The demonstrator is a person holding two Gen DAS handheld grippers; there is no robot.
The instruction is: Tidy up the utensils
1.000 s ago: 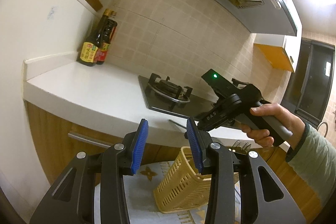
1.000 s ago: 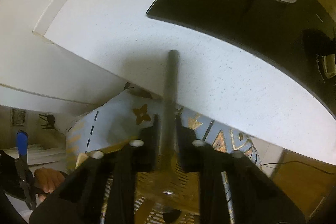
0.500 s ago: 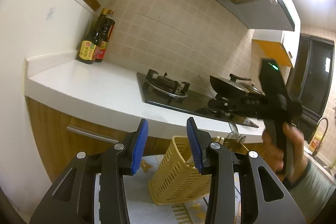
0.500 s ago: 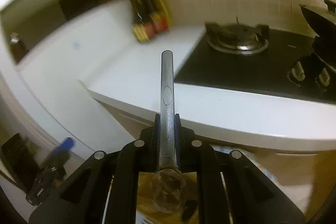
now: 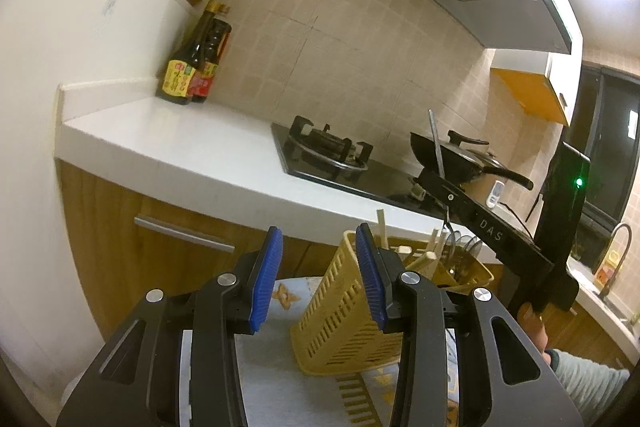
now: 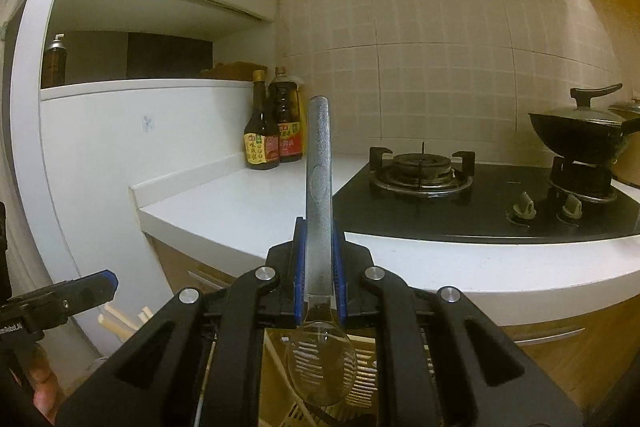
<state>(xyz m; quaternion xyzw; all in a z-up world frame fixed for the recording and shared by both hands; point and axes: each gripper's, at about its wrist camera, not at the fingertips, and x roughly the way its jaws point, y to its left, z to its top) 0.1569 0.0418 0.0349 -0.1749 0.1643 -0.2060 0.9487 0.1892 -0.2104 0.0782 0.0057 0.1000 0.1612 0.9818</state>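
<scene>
Between the blue pads of the right gripper [image 6: 319,259], its fingers [image 6: 298,267] are clenched on the flat handle of a metal spoon [image 6: 319,187]. That grip is plain only in the right wrist view, which shows the brushed steel handle running from the pads up toward twelve o'clock, its squared end rising before the two sauce bottles [image 6: 272,127], while the shiny bowl hangs at six o'clock beneath the pads, mirroring slotted yellow plastic below. The spoon's long axis thus runs along the fingers, handle end forward and bowl back toward the camera. From the left wrist view the same spoon [image 5: 436,147] is a thin grey sliver standing nearly upright at about two o'clock, clamped in the right gripper [image 5: 432,179], which a hand [image 5: 534,327] holds above the yellow basket [image 5: 344,319]. Only this view shows that basket whole: it leans on a patterned cloth [image 5: 280,295], with chopsticks [image 5: 382,227] and other utensils standing in it. The left gripper [image 5: 318,275] has its fingers [image 5: 266,275] parted and released, nothing between them. Beyond lie the white worktop [image 5: 180,143], the gas hob [image 6: 424,171] and a lidded black wok [image 6: 584,135].
</scene>
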